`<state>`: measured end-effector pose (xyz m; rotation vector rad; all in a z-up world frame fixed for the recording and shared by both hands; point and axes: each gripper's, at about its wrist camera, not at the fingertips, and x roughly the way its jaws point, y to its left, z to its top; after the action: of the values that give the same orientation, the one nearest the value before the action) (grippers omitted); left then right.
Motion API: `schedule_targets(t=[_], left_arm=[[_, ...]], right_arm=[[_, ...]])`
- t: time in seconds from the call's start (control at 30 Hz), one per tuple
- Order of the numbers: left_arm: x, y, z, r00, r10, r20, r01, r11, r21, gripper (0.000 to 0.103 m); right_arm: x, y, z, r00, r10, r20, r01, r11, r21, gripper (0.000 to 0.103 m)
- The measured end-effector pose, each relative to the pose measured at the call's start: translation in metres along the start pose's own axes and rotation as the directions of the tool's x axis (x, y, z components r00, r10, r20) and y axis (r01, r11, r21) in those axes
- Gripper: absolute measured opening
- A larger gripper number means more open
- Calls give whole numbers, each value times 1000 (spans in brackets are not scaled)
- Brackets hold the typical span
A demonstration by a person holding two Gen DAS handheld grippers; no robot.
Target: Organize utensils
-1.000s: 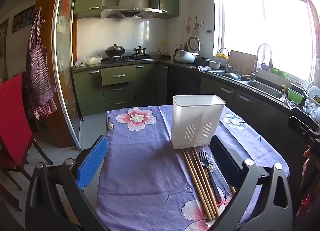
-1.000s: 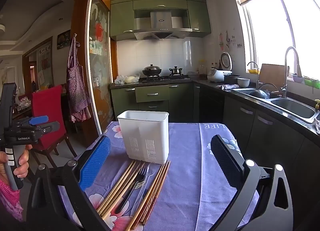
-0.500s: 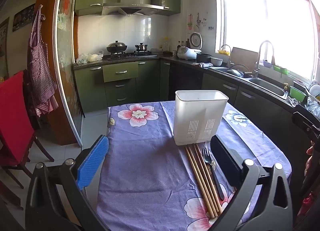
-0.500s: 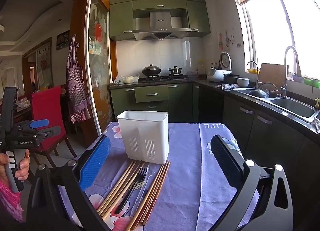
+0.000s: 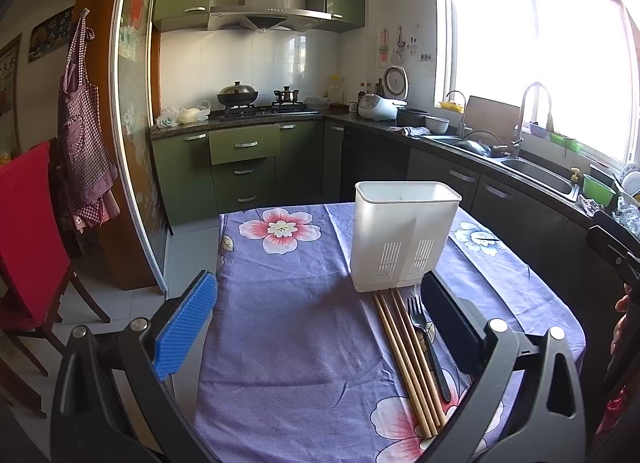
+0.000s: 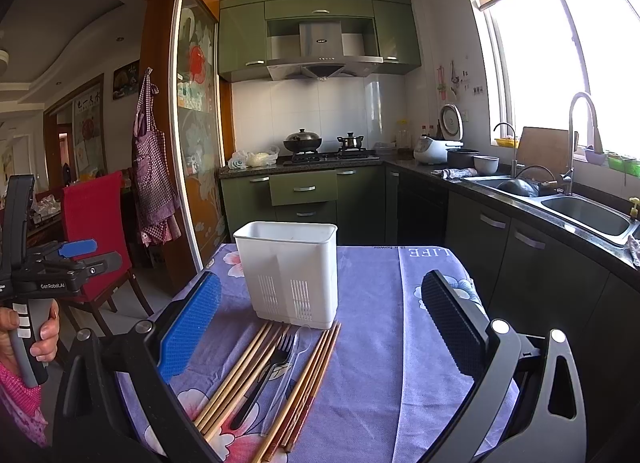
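Both your tools are spread wide and carry nothing — the left gripper (image 5: 320,319) and the right gripper (image 6: 322,321) hover above the table (image 5: 280,323), which reads as a start posture with nothing yet sorted. The white caddy (image 5: 404,235) stands upright ahead of both tools, open top up, apparently empty, so utensils can drop in from above. The utensils lie flat just in front of it, ends toward its base, likely laid out for easy pinching. From your left tool, the chopsticks (image 5: 404,359) and black fork (image 5: 426,343) sit by its right finger. From your right tool, a clear plastic spoon (image 6: 290,367) also shows, and the bundle lies nearer its left, blue-padded finger.
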<state>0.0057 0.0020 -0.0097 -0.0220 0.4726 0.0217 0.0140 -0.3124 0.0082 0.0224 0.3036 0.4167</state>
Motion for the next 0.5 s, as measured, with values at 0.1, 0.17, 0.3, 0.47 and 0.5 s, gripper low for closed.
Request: schedule_targets(t=[0.1,0.17,0.3,0.47,0.5], left_arm=[[1,0,0,1000,1,-4,-1,1000,2,97],[0,0,0,1000,-2,-3,2,1000,3,97],[0,0,0,1000,-3,-3,3,1000,0,97],[0,1,0,1000,-3,-6,3,1000,-2,97],[0,1,0,1000,-4,-5,4,1000,-1,97]], right_arm=[[2,2,-1,1000,-2,0,2,1000,-2,99],[2,3,-1,1000,-1,0,1,1000,-1,99],[2,4,-2,1000,-1,-2,1,1000,-1,99],[2,4,-2,1000,0,-2,0,1000,1,99],[3,4,-2,1000,-1,-3,1,1000,0,99]])
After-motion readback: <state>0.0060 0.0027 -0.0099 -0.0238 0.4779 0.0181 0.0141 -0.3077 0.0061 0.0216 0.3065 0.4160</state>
